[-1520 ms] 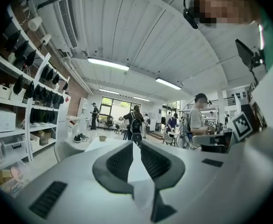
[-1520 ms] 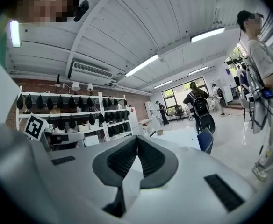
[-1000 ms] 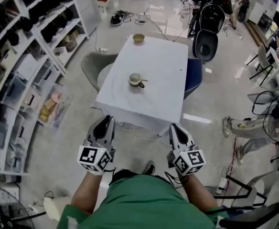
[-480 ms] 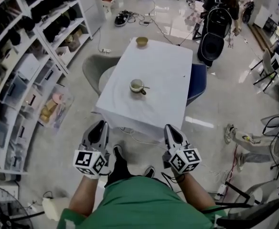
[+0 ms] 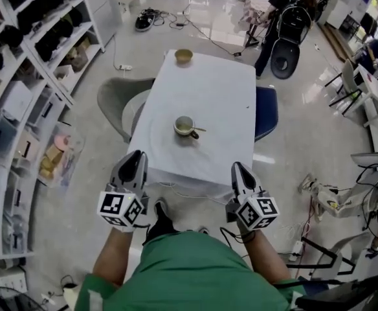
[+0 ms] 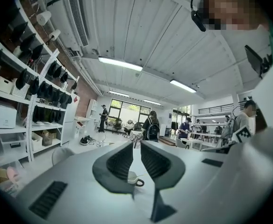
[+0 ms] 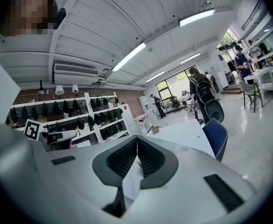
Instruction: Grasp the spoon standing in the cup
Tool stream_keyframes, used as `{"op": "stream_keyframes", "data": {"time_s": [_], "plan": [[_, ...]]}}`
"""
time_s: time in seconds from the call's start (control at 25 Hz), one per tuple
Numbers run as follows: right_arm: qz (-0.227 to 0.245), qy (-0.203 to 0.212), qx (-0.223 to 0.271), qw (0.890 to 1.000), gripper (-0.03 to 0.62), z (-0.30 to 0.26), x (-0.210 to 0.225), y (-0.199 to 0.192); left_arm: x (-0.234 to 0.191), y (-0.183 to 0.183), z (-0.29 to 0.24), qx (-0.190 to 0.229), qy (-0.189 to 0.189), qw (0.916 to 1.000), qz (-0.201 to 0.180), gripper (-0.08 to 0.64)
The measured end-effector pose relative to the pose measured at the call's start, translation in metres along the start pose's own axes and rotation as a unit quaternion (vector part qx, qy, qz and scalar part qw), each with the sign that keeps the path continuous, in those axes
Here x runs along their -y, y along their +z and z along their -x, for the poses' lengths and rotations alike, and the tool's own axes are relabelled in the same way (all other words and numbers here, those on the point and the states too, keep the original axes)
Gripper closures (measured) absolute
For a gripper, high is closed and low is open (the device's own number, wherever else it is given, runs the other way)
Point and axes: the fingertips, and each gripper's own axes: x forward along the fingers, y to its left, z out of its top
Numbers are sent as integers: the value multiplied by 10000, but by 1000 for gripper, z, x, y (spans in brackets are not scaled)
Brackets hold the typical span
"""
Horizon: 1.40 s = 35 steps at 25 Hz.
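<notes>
Spoon [image 5: 197,129] needs open jaws first: near the person, the right gripper [image 5: 235,166] is closed and empty, the left gripper [image 5: 140,153] only slightly parted, also empty. Farther, on the table [image 5: 208,83], it rests in the cup [image 5: 184,126], handle to the right.

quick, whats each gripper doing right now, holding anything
left gripper: jaws slightly apart, holding nothing
right gripper: shut, holding nothing
</notes>
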Motion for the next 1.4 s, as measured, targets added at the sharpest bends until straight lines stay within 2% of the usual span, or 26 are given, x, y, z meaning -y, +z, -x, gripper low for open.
{"op": "stream_keyframes", "data": {"time_s": [0.16, 0.32, 0.52, 0.64, 0.72, 0.88, 1.04, 1.24, 1.4], "plan": [[-366, -271, -149, 9988, 568, -45, 0, -13, -48, 4, -31, -16, -151, 9998, 160, 495], [-844, -579, -429, 9938, 568, -81, -7, -35, -92, -6, -49, -243, -272, 9984, 441, 495], [-1401, -817, -438, 9858, 567, -124, -11, -48, -134, -9, -71, -471, -430, 9964, 561, 495], [-2234, -879, -352, 9701, 561, -142, -2, -61, -146, -16, -83, -595, -463, 9951, 641, 495], [-2796, -937, -290, 9551, 496, -153, 7, -69, -151, -18, -89, -659, -435, 9944, 710, 495], [-3466, -1129, -300, 9307, 474, -173, 33, -86, -154, -20, -100, -785, -303, 9943, 660, 495], [-3765, -1149, -556, 9176, 465, -189, 63, -108, -148, -17, -102, -824, 14, 9949, 581, 495], [-3871, -1074, -930, 9110, 465, -214, 80, -132, -151, -20, -101, -913, 397, 9938, 503, 495], [-3915, -1010, -1117, 9078, 465, -232, 86, -144, -149, -24, -102, -996, 545, 9925, 454, 495]]}}
